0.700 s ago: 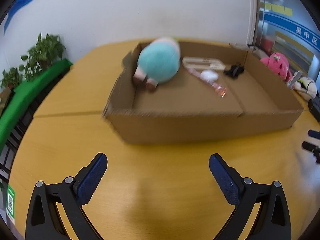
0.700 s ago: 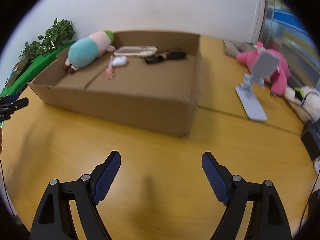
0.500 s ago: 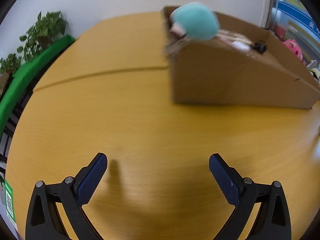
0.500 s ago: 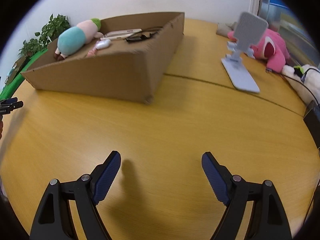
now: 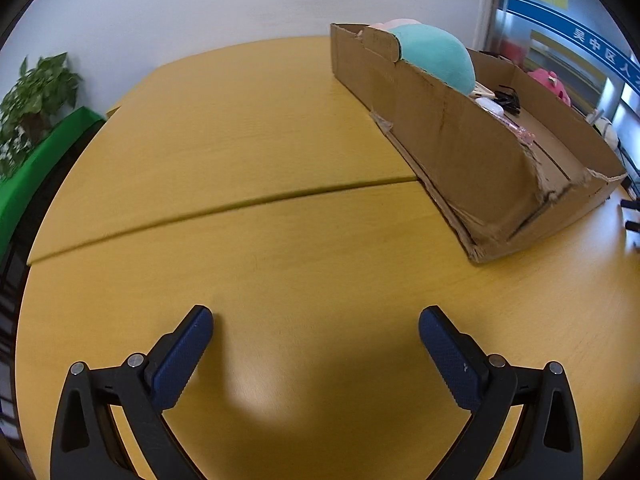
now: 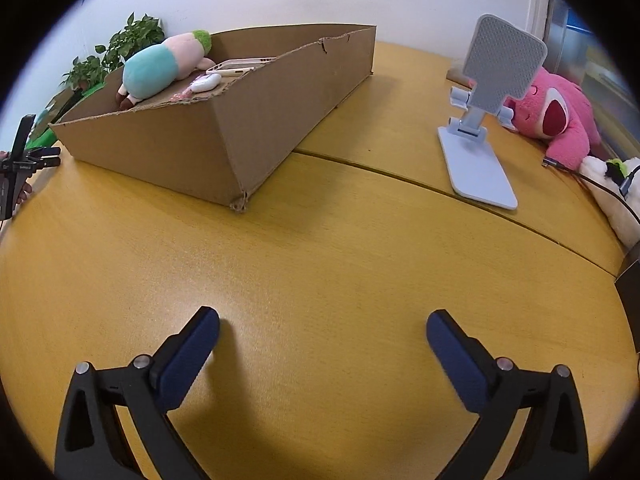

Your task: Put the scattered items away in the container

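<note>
A shallow cardboard box point(image 5: 452, 152) point(image 6: 256, 120) lies on the yellow table. Inside it lie a teal and pink plush toy point(image 5: 434, 56) point(image 6: 156, 70), a white earbud case point(image 6: 206, 82), a phone case point(image 6: 236, 66), a pink strap point(image 5: 524, 134) and a black item point(image 5: 506, 98). My left gripper point(image 5: 316, 338) is open and empty, low over bare table, left of the box. My right gripper point(image 6: 322, 340) is open and empty, in front of the box's near corner. A white phone stand point(image 6: 484, 120) stands on the table right of the box.
A pink plush bear point(image 6: 554, 110) and a white plush point(image 6: 612, 188) with cables lie at the right edge. Potted plants point(image 5: 36, 100) and a green surface point(image 5: 36, 168) sit beyond the table's left side. The left gripper's tips point(image 6: 44, 156) show at the right view's left edge.
Both grippers have pulled back and swung outward from the box, the left one to the left, the right one to the right. Both stay open and empty.
</note>
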